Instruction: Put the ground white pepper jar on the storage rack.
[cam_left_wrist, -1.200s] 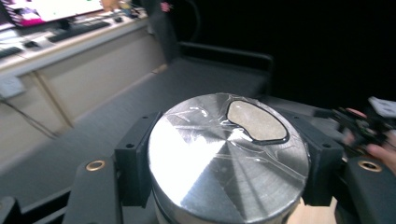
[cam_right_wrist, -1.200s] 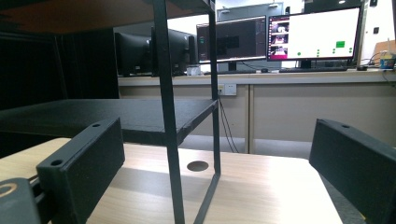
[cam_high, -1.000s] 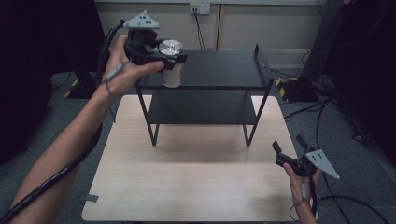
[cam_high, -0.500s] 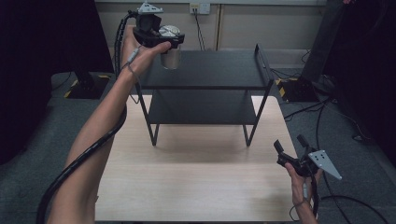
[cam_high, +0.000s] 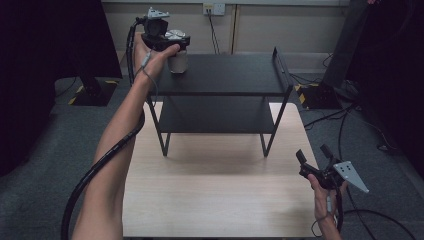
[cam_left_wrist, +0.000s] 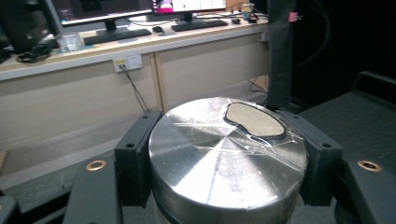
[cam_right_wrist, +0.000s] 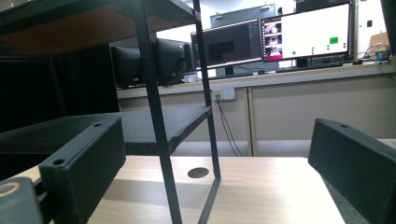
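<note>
Jar (cam_left_wrist: 227, 158) (lid apparently unlabelled), left gripper (cam_left_wrist: 227, 154) clamped

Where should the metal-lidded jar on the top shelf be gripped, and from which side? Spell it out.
Grip the jar by its round metal lid, coming from the shelf's front-left corner, level, one jaw at each side. The lid's straight rim gives the pads opposite faces, and the jar stands upright at that corner. The left gripper is already shut on it this way.

You have a round jar (cam_high: 178, 55) with a shiny metal lid, upright at the shelf's (cam_high: 235, 75) top left corner, clamped by the lid.
</note>
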